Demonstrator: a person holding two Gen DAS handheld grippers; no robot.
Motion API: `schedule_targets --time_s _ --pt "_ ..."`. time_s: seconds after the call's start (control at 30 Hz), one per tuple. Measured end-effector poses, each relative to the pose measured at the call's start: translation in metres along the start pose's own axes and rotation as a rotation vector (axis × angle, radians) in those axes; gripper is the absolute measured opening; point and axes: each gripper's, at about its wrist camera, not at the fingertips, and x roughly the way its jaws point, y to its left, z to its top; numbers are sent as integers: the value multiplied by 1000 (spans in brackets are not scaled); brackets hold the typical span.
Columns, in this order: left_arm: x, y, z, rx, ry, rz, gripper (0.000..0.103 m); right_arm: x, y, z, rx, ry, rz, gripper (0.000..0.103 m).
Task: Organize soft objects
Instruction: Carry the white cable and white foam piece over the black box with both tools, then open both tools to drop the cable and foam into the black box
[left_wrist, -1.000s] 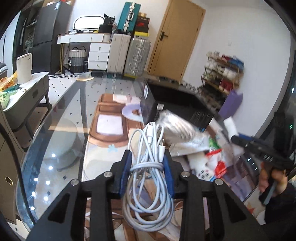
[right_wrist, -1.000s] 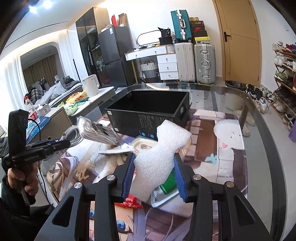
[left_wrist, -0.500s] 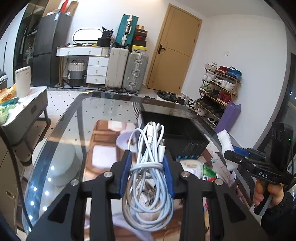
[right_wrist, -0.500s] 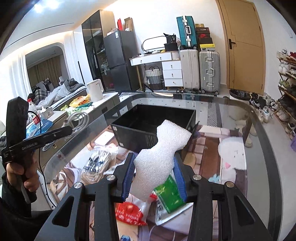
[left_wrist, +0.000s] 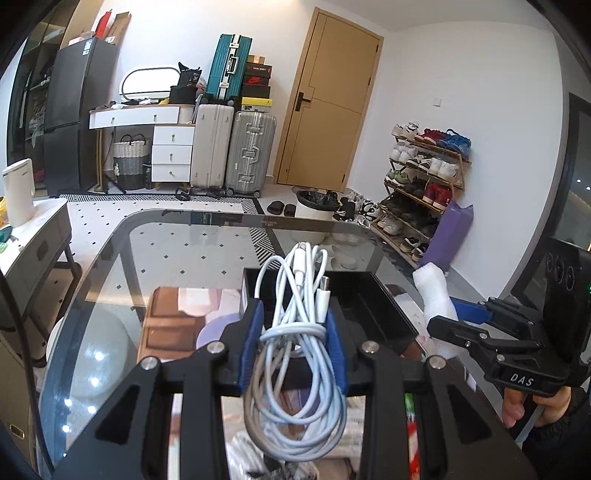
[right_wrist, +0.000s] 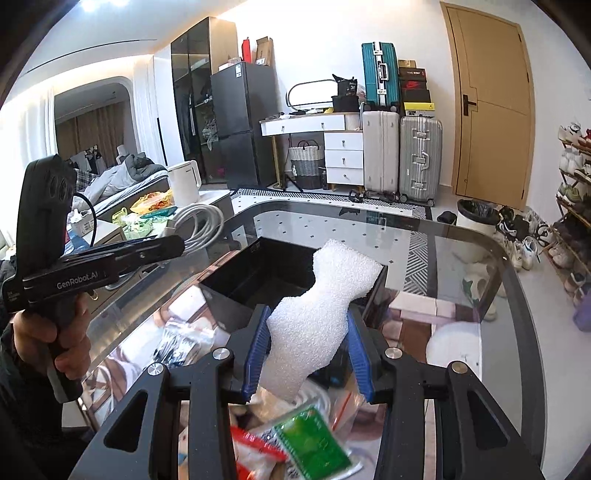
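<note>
My left gripper (left_wrist: 293, 345) is shut on a coiled white charging cable (left_wrist: 299, 369), held above the glass table just short of the open black box (left_wrist: 369, 310). My right gripper (right_wrist: 306, 354) is shut on a piece of white foam (right_wrist: 317, 325), also raised in front of the black box (right_wrist: 266, 273). In the left wrist view the right gripper (left_wrist: 454, 317) shows at the right with the white foam (left_wrist: 434, 291) in its jaws. The right wrist view has the left gripper (right_wrist: 173, 247) at the left, the white cable (right_wrist: 199, 225) hanging from it.
Snack packets, a green one (right_wrist: 314, 439) and a red one (right_wrist: 255, 443), and a clear bag (right_wrist: 177, 343) lie on the glass table (right_wrist: 461, 251) below the grippers. A hand (right_wrist: 48, 343) grips the left tool. Suitcases (left_wrist: 232, 147) and a shoe rack (left_wrist: 424, 177) stand beyond the table.
Both grippers have risen and moved forward toward the black box, keeping the cable and the foam. The packets have dropped lower in both views; the box is now closer.
</note>
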Motion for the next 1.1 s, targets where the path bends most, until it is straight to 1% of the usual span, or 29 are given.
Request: schedule_targets --time_s 0.13,0.37,0.43,0.67,0.7,0.8,0.83,0.9,1.1 --pt "20 -5 11 7 2 2 32 16 -3 10 0 5 5 41" --pt "57 -16 18 22 16 10 32 50 -7 16 -23 38 -4 41" --pt "69 -21 18 44 26 14 32 60 -9 16 -28 51 -1 41" --pt "102 -38 -1 133 125 34 32 85 -14 12 -54 92 -5 41" --pt "107 -39 -3 134 155 31 32 88 -14 11 -60 101 -4 41" --pt "113 -39 -5 135 201 32 32 98 -14 7 -70 131 -1 41" --pt "115 -40 -6 137 216 34 31 99 -13 4 -78 128 -3 41" --pt "115 -45 -8 163 227 54 28 101 -12 3 -85 137 3 41" --pt "110 -47 -14 164 238 42 28 101 -13 1 -83 153 23 41"
